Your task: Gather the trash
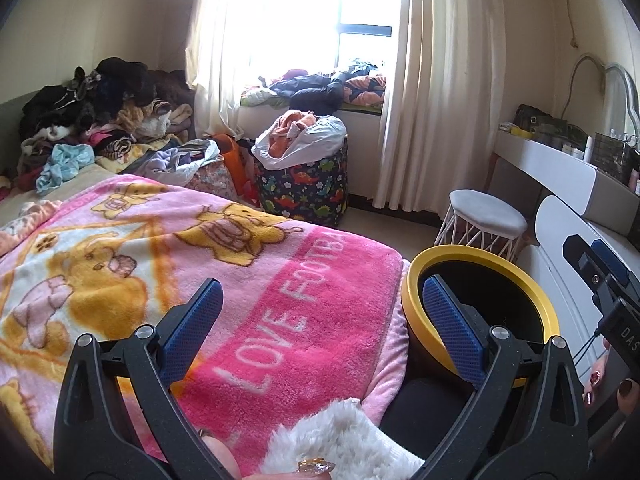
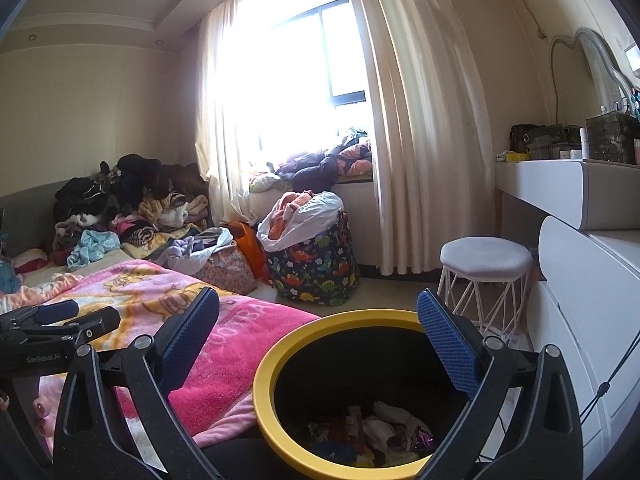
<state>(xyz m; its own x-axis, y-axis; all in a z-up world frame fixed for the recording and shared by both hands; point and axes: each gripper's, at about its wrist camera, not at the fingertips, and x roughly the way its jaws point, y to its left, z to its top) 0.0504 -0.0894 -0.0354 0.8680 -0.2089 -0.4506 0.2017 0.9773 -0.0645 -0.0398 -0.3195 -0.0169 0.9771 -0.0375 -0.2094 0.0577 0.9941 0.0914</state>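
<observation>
A black trash bin with a yellow rim [image 2: 264, 376] stands beside the bed, with crumpled wrappers and paper [image 2: 376, 432] at its bottom. My right gripper [image 2: 320, 328] is open and empty, held over the bin's mouth. My left gripper [image 1: 324, 320] is open and empty above the pink blanket [image 1: 320, 304], with the bin's rim [image 1: 412, 280] by its right finger. The left gripper also shows at the left edge of the right wrist view [image 2: 60, 320].
A bed with a pink cartoon blanket [image 2: 224, 344] and piled clothes [image 2: 120, 200] fills the left. A dinosaur-print laundry bag [image 2: 312, 268], a white stool [image 2: 484, 256] and a white dresser [image 2: 580, 264] stand around the bin. Curtains hang at the window.
</observation>
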